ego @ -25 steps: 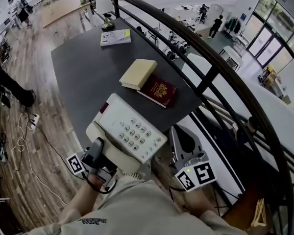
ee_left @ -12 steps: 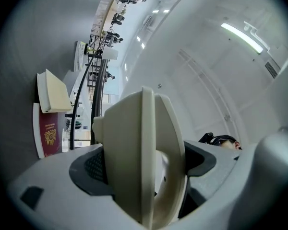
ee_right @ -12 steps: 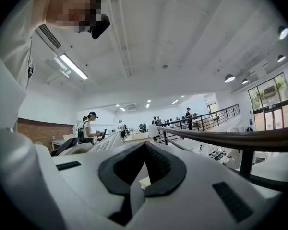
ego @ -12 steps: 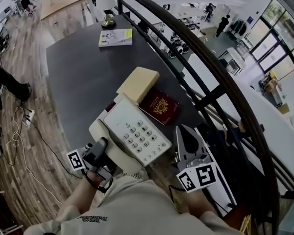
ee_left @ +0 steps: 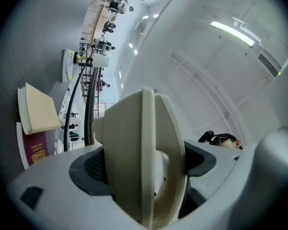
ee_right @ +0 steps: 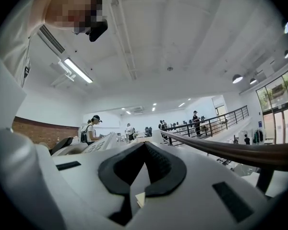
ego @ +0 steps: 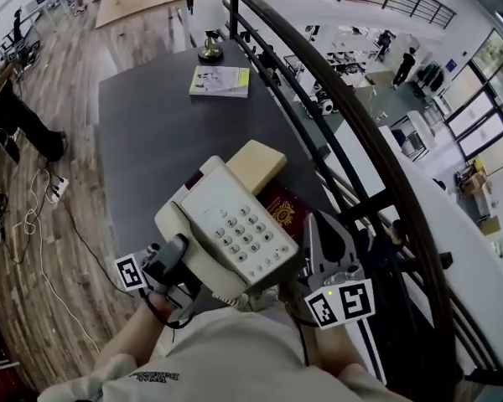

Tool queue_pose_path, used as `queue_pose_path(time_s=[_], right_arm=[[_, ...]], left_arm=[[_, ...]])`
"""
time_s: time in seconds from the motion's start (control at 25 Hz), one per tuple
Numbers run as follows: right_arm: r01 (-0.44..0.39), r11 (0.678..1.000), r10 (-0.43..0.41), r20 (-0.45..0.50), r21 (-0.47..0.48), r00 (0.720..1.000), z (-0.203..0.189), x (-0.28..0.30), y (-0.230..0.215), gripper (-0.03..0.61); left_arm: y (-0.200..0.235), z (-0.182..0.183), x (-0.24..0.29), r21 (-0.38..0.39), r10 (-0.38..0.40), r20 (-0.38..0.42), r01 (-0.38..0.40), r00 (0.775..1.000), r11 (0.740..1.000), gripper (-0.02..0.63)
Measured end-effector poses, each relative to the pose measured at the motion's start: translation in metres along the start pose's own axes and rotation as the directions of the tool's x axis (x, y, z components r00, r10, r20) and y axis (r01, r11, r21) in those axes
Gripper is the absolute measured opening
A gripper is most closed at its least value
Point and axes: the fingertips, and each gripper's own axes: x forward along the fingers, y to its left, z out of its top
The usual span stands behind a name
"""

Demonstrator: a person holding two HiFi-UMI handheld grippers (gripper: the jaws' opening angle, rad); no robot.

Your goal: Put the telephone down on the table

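Note:
A cream push-button telephone (ego: 230,224) is held in the air over the near end of the dark grey table (ego: 151,132), its keypad facing up. My left gripper (ego: 174,258) is shut on the phone's left side. The cream body (ee_left: 146,162) fills the space between its jaws. My right gripper (ego: 317,224) hangs just right of the phone, off the table's corner. Its jaws are shut with nothing in them, the pad tips meeting (ee_right: 144,145). The phone's keypad edge (ee_right: 98,147) shows at the left of the right gripper view.
A cream book (ego: 256,164) and a dark red passport (ego: 287,210) lie partly under the phone. Farther off lie a booklet (ego: 220,80) and a lamp base (ego: 208,53). A black railing (ego: 344,115) runs along the table's right edge. Cables lie on the wooden floor at left.
The telephone has moved forward and now covers part of the passport and the book's near corner. The right gripper stays close beside it, still shut.

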Motion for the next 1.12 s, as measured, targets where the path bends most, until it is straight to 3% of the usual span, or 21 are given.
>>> queue_pose_path(time_s=[0.24, 0.6, 0.88, 1.12], right_arm=[[-0.082, 0.996, 0.083, -0.014, 0.018, 0.996, -0.009, 0.019, -0.023, 0.002], [-0.188, 0.982, 0.19, -0.067, 0.026, 0.98, -0.017, 0.059, -0.05, 0.002], [-0.187, 0.982, 0.187, -0.085, 0.009, 0.979, -0.025, 0.113, -0.073, 0.002], [-0.206, 0.978, 0.204, -0.061, -0.02, 0.977, -0.014, 0.185, -0.09, 0.002]], left_arm=[[0.01, -0.004, -0.001, 0.033, 0.021, 0.116, -0.025, 0.993, 0.999, 0.433], [0.043, 0.007, 0.016, 0.032, 0.084, 0.26, -0.096, 0.962, 0.995, 0.433], [0.073, 0.048, 0.044, 0.066, 0.096, 0.279, -0.119, 0.955, 0.991, 0.433], [0.115, 0.107, 0.089, 0.116, 0.09, 0.244, -0.122, 0.966, 0.986, 0.433]])
